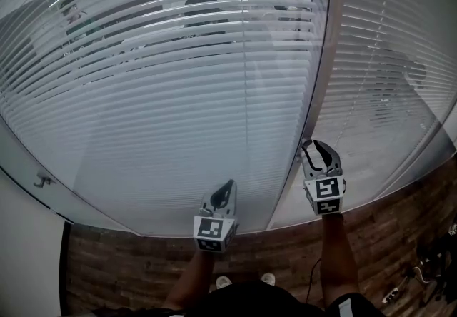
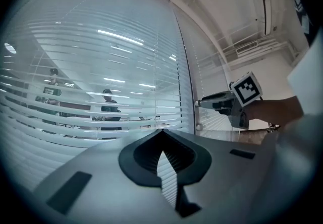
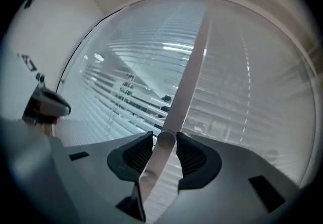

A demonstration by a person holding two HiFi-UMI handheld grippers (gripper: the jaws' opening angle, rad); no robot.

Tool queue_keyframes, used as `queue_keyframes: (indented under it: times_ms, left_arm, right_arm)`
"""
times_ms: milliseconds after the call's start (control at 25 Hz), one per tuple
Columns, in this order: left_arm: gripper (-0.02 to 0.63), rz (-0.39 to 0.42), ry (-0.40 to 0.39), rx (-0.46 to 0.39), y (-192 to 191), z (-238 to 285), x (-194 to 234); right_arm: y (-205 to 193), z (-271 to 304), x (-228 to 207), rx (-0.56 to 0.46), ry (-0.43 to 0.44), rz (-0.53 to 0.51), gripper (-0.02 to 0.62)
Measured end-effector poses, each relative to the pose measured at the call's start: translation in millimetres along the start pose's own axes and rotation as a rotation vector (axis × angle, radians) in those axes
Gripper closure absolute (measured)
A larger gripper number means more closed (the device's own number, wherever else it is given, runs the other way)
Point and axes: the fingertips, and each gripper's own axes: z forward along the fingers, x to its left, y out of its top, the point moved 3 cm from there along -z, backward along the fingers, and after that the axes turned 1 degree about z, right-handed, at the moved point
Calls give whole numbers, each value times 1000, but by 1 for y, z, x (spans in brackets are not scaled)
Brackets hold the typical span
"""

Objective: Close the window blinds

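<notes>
White slatted blinds [image 1: 178,101] cover the large left pane; their slats stand partly tilted, and people show through the gaps. A second blind [image 1: 385,73] covers the right pane. Between the panes hangs a pale translucent tilt wand [image 3: 189,76]. My right gripper [image 1: 311,146] is shut on the wand's lower part, which runs between both black pads [image 3: 141,153]. The same gripper [image 2: 202,102] points at the frame in the left gripper view. My left gripper [image 1: 227,187] hovers lower left, close to the blinds, shut with nothing in it [image 2: 161,131].
A grey mullion [image 1: 327,44] divides the two panes. Brick-patterned floor [image 1: 128,265] lies below the window, with my shoes [image 1: 246,280] on it. Cables and gear [image 1: 428,265] sit at the lower right. A white wall [image 1: 21,251] stands at the left.
</notes>
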Motion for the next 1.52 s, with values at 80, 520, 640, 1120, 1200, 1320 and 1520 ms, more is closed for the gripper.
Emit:
queue_keyframes:
  times_ms: [80, 520, 640, 1120, 1200, 1320, 1520]
  left_arm:
    - [606, 8, -5, 10, 0, 0, -1]
    - [606, 4, 1, 1, 0, -3, 0]
    - [606, 4, 11, 4, -1, -5, 3]
    - [606, -9, 9, 4, -5, -4, 6]
    - [606, 1, 6, 11, -8, -5, 7]
    - [606, 9, 6, 17, -10, -7, 9]
    - [606, -8, 7, 9, -5, -7, 6]
  right_arm:
    - [-1, 1, -4, -14, -6, 128, 466]
    - [-12, 14, -9, -37, -55, 406, 462]
    - [-12, 14, -9, -26, -66, 361, 466]
    - [-5, 16, -4, 69, -55, -71, 468]
    - [3, 14, -1, 86, -50, -169, 468]
    - [7, 13, 3, 113, -47, -330, 468]
    - [-5, 18, 6, 144, -27, -651, 468]
